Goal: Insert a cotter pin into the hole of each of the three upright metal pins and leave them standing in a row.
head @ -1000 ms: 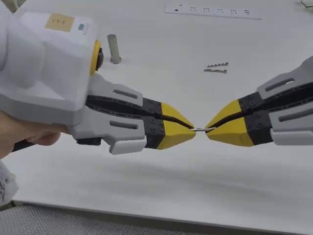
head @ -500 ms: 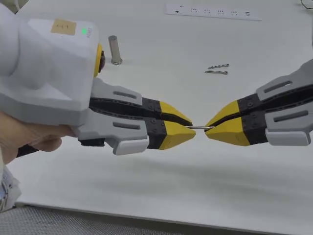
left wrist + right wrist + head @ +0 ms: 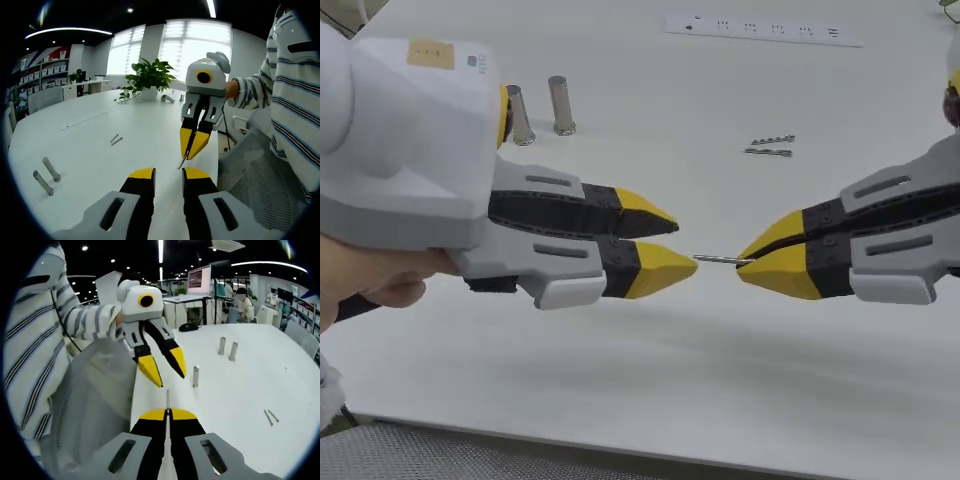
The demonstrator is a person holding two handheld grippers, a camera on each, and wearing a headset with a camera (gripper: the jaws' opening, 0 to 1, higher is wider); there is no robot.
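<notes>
The right claw (image 3: 744, 264) is clamped shut on one end of a cotter pin (image 3: 717, 259), which juts level toward the left claw (image 3: 683, 243). The left claw's jaws stand apart, holding nothing, their tips just beside the pin's free end. This looks like a mid-air regrasp ahead of the first insertion. Next, the cotter pin must be carried to one of the three upright metal pins (image 3: 221, 346) and lined up with its hole. They stand on the surface (image 3: 650, 380), well apart from the claws; two spare cotter pins (image 3: 768, 146) lie beyond.
</notes>
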